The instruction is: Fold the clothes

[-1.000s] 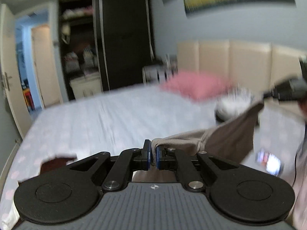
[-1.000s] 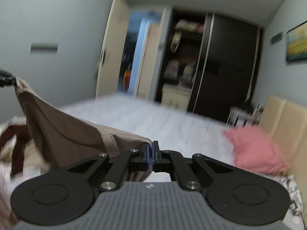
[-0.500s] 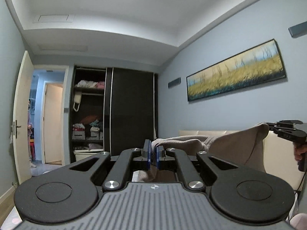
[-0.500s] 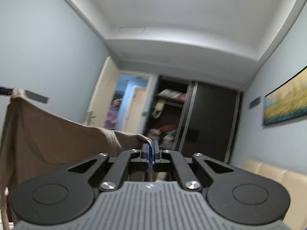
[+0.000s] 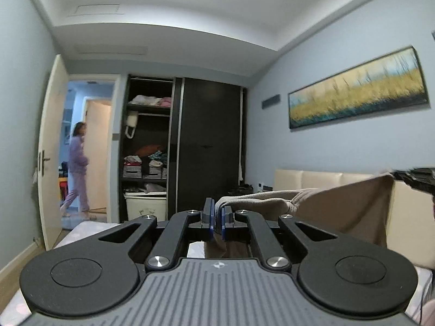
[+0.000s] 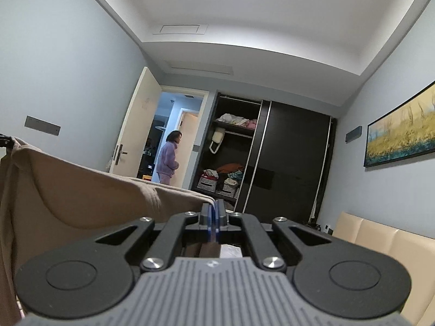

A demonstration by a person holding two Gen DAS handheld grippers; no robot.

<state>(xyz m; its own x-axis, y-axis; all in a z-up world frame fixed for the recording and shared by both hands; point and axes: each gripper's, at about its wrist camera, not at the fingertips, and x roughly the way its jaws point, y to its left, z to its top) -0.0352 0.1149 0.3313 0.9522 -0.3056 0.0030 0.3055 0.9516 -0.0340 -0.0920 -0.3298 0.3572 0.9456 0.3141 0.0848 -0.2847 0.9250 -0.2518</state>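
No words, numbers or brand names can be read in either wrist view. The only sign is a small round emblem, split into light and dark quarters, on the grey ribbed housing of the left gripper near its front edge, and the same emblem on the housing of the right gripper. The framed painting on the wall carries no legible writing.

My two views are evenly lit from the bright ceiling, sharp up close, softer far off, with fisheye bending walls at dark corners.
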